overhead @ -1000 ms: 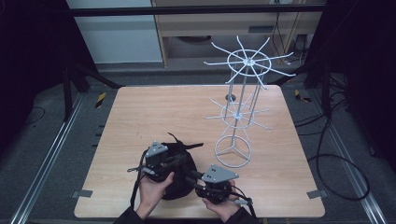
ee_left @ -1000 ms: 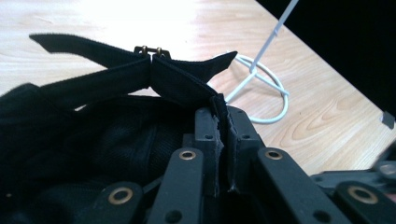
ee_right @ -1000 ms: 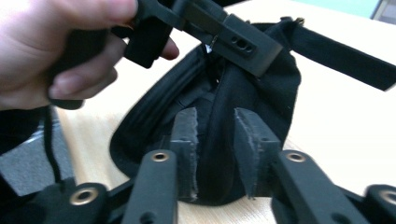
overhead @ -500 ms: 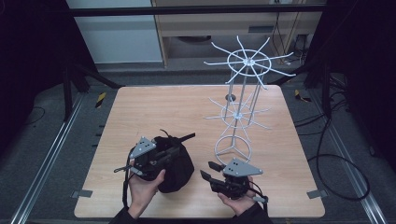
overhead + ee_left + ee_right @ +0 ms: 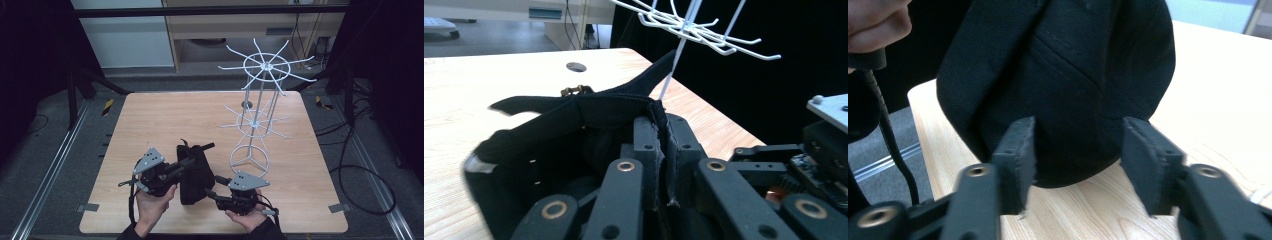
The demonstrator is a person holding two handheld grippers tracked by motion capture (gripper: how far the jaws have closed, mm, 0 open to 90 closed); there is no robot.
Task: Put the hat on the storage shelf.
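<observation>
A black cap (image 5: 194,172) stands on its side on the wooden table (image 5: 165,120), near the front edge. My left gripper (image 5: 187,163) is shut on the cap's fabric edge; in the left gripper view the jaws (image 5: 659,127) pinch a seam of the cap (image 5: 574,110). My right gripper (image 5: 212,188) sits just right of the cap, open. In the right gripper view its fingers (image 5: 1075,150) straddle empty air a little short of the cap's rounded crown (image 5: 1073,65).
A white wire hanging rack (image 5: 260,115) with two tiers of spokes stands right of centre, its ring base close behind the right gripper. Its hooks (image 5: 694,27) show above the cap. The person's hand (image 5: 873,20) and a cable are beside the cap.
The left gripper has drawn the cap slightly left and turned it more upright. The right gripper came off the cap to the right, then edged back toward it, open.
</observation>
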